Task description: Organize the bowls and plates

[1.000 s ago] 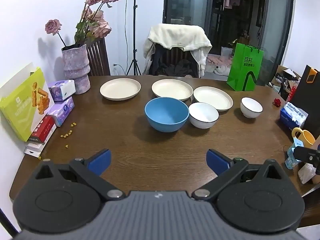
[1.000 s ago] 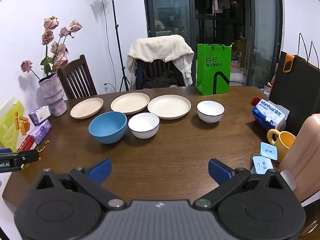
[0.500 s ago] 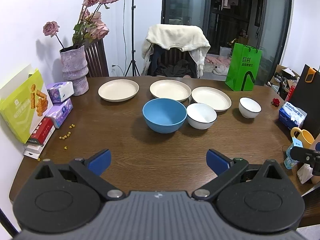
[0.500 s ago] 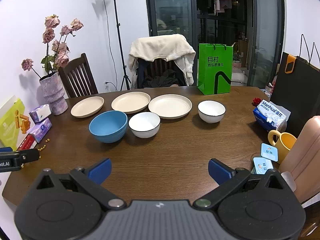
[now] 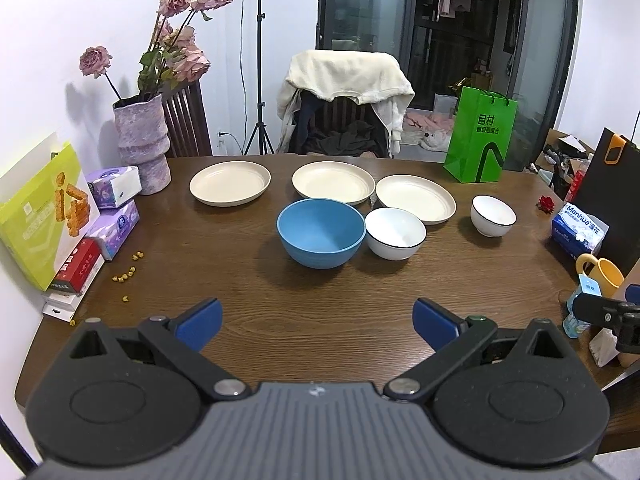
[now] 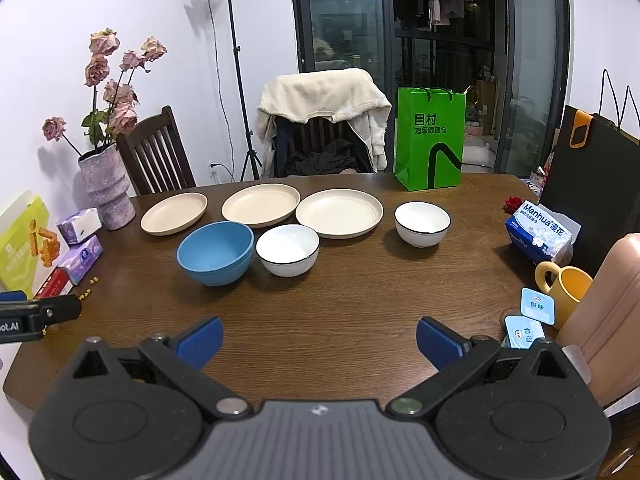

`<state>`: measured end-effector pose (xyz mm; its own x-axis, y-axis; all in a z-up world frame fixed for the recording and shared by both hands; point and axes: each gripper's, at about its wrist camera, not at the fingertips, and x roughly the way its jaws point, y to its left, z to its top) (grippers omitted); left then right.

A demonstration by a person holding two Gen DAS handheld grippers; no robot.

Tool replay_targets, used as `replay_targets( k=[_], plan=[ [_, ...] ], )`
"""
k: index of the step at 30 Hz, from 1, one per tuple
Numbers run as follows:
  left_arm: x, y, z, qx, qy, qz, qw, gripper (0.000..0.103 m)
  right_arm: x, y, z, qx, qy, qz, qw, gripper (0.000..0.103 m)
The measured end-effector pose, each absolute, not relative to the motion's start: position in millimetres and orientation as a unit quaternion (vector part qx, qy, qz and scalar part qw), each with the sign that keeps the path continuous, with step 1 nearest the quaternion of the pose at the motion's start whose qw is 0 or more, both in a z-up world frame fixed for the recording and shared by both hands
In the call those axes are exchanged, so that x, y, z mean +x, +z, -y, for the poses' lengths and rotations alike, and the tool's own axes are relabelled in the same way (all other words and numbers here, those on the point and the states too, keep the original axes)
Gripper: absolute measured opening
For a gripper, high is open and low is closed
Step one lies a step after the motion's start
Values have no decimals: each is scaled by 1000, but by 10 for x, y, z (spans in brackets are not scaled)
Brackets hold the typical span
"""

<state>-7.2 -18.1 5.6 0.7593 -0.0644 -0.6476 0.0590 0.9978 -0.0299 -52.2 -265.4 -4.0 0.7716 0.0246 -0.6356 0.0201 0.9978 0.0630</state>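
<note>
Three cream plates lie in a row across the far half of the table: left plate (image 5: 230, 183), middle plate (image 5: 333, 182), right plate (image 5: 415, 198). In front of them stand a blue bowl (image 5: 321, 232), a white bowl (image 5: 395, 233) beside it, and a second white bowl (image 5: 493, 215) further right. The same row shows in the right wrist view: blue bowl (image 6: 216, 252), white bowls (image 6: 287, 249) (image 6: 422, 223). My left gripper (image 5: 316, 322) and right gripper (image 6: 318, 338) both hover open over the near table edge, holding nothing.
A vase of pink roses (image 5: 142, 148), tissue packs (image 5: 114, 186) and snack boxes (image 5: 38, 216) crowd the left edge. A green bag (image 5: 480, 136), tissue pack (image 5: 580, 232), yellow mug (image 5: 600, 274) and small tubs (image 6: 524, 330) line the right. A draped chair (image 5: 344, 104) stands behind.
Both grippers stay open. The views have shifted very slightly; the dishes have not moved.
</note>
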Motion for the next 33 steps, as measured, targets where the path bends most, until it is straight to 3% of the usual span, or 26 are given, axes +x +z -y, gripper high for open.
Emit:
replay_targets(
  k=[33],
  plan=[
    [-72, 47, 183, -3, -40, -344, 938, 103, -521, -40, 2649, 33, 1, -338, 941, 103]
  ],
)
